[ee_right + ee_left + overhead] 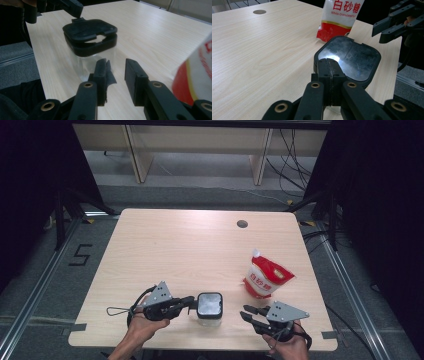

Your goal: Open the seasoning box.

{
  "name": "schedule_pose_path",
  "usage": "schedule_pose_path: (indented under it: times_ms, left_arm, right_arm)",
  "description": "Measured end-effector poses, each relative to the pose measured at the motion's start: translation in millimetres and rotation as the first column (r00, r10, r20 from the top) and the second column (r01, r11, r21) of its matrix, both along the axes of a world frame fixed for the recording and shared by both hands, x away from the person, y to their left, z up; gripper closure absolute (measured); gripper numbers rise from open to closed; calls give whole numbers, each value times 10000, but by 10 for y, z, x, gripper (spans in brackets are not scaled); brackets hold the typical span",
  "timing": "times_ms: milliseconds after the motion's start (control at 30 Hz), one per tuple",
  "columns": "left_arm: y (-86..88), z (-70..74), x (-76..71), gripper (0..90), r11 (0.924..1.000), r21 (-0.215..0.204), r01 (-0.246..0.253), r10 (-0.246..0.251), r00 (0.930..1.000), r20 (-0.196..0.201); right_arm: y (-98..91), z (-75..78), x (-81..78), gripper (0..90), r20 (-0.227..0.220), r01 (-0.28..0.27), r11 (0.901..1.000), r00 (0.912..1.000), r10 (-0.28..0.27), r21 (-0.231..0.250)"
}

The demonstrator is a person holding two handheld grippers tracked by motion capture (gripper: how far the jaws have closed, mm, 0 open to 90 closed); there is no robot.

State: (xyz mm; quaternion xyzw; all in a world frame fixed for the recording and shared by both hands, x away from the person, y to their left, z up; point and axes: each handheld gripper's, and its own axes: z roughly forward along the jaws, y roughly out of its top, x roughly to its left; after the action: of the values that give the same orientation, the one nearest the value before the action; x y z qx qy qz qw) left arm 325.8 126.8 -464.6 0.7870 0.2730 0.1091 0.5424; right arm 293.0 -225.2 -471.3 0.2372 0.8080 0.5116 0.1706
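A clear square jar with a black lid (210, 306) stands near the table's front edge. My left gripper (194, 303) is shut, its tips resting on the lid's left rim (331, 62). The right gripper view shows a small tab (77, 19) on the lid right under those tips; I cannot tell whether it is pinched. My right gripper (244, 313) lies to the right of the jar, apart from it and pointing at it. Its jaws (115, 63) stand open with nothing between them. A red and white sugar bag (265, 277) stands behind it.
The wooden table (175, 250) has a round cable hole (242, 224) near its far edge. The jar and both grippers are close to the front edge. Black curtains flank the table, and wooden shelf legs and floor cables lie beyond it.
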Motion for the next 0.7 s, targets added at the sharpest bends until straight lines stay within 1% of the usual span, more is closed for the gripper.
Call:
schedule_pose_path:
  times_ms: [33, 67, 100, 133, 167, 200, 267, 300, 367, 400, 433, 467, 500, 533, 567, 600, 633, 700]
  left_arm:
    - [2, -2, -1, 891, 10000, 12, 1, -1, 10000, 8]
    - [2, -2, -1, 891, 10000, 8, 6, -6, 10000, 17]
    - [4, -3, -1, 891, 10000, 28, 11, -11, 10000, 24]
    - [4, -3, -1, 891, 10000, 28, 11, -11, 10000, 24]
    - [6, -5, 2, 891, 10000, 26, 54, -54, 10000, 41]
    - [6, -6, 3, 891, 10000, 13, 58, -58, 10000, 40]
    - [8, -7, 4, 891, 10000, 5, 60, -60, 10000, 24]
    - [8, -7, 4, 891, 10000, 10, 60, -60, 10000, 20]
    - [9, -7, 4, 891, 10000, 2, 60, -60, 10000, 23]
    - [9, -5, 3, 891, 10000, 5, 36, -36, 10000, -12]
    - [10, -5, 3, 891, 10000, 7, 35, -35, 10000, -11]
    - [10, -5, 4, 891, 10000, 12, 45, -45, 10000, -8]
    - [10, -5, 4, 891, 10000, 7, 44, -44, 10000, -18]
    - [11, -6, 4, 891, 10000, 1, 49, -49, 10000, -25]
    - [12, -7, 6, 891, 10000, 4, 80, -80, 10000, -16]
    - [12, -6, 4, 891, 10000, 2, 48, -48, 10000, -34]
    - [13, -6, 5, 891, 10000, 7, 55, -55, 10000, -32]
    - [10, -9, 0, 891, 10000, -66, -1, 0, 9999, -169]
  right_arm:
    - [40, -2, 9, 726, 53, -59, 10000, 10000, 59, 37]
    - [67, 0, 24, 732, 132, -84, 9999, 9999, 86, -139]
    - [100, -11, 43, 742, 131, -306, 9995, 9994, 307, -58]
    - [106, -4, 46, 749, 157, -235, 9993, 9996, 239, -289]
    - [140, -14, 57, 761, 185, -271, 9995, 9995, 274, -153]
    - [151, -17, 66, 769, 229, -328, 9993, 9992, 332, -189]
    - [180, -15, 80, 780, 177, -503, 9985, 9986, 507, -207]
    - [203, -4, 76, 787, 20, -501, 9987, 9987, 501, -119]
    - [233, 15, 92, 795, 124, -707, 9975, 9974, 708, -88]
    - [252, 19, 98, 802, 201, -720, 9974, 9972, 722, -96]
    - [270, 26, 87, 807, 31, -571, 9983, 9984, 572, -144]
    - [280, 24, 111, 813, 167, -689, 9975, 9975, 692, -183]
    - [296, 15, 122, 819, 180, -676, 9975, 9975, 679, -183]
    - [309, 4, 130, 831, 47, -766, 9969, 9970, 767, -205]
    - [325, -8, 125, 853, -50, -629, 9979, 9980, 629, -160]
    - [341, -19, 140, 859, 5, -803, 9964, 9968, 803, -268]
    - [356, -28, 145, 867, 14, -841, 9960, 9965, 842, -318]
    - [390, -33, 155, 874, 44, -913, 9954, 9958, 915, -273]
